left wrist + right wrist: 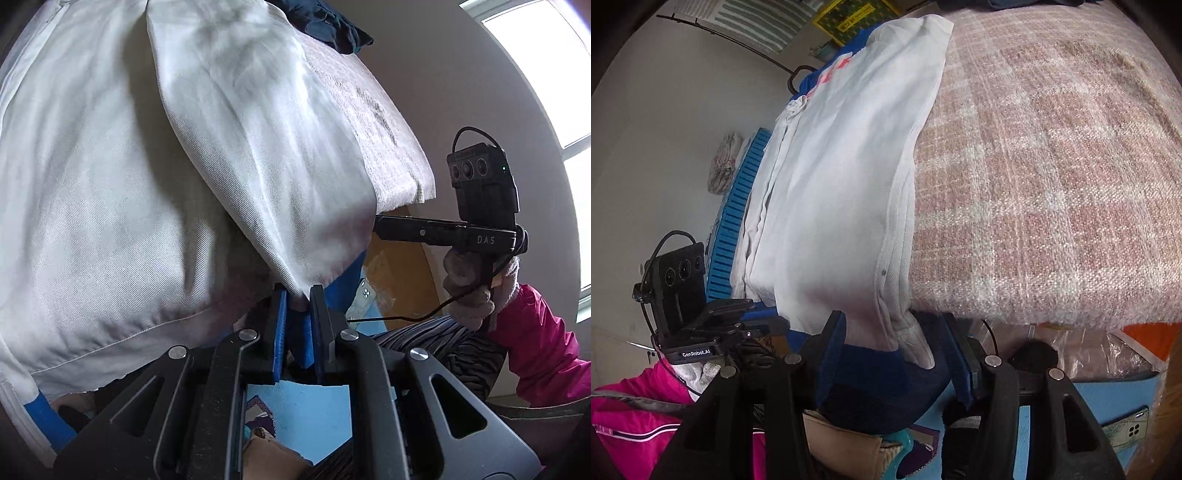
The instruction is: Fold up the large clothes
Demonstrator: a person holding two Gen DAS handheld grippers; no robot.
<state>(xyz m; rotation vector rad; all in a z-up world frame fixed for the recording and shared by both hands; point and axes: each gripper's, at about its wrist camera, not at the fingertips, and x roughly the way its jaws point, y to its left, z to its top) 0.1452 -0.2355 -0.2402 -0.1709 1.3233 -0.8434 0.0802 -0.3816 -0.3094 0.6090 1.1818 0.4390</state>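
Left gripper (298, 295) is pinching a corner of the large white twill garment (147, 177); right gripper (892, 339) is gaping wide around its hem. Garment is lying part-folded along the pink checked blanket's (1052, 166) edge; final folds look pending.

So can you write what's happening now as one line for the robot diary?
left gripper: shut on white garment corner | right gripper: open around its hanging edge | garment draped over bed blanket

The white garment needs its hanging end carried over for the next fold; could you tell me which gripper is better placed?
Probably the left gripper: it already pinches the white garment at a corner. The right gripper stands open around the fabric, gripping nothing.
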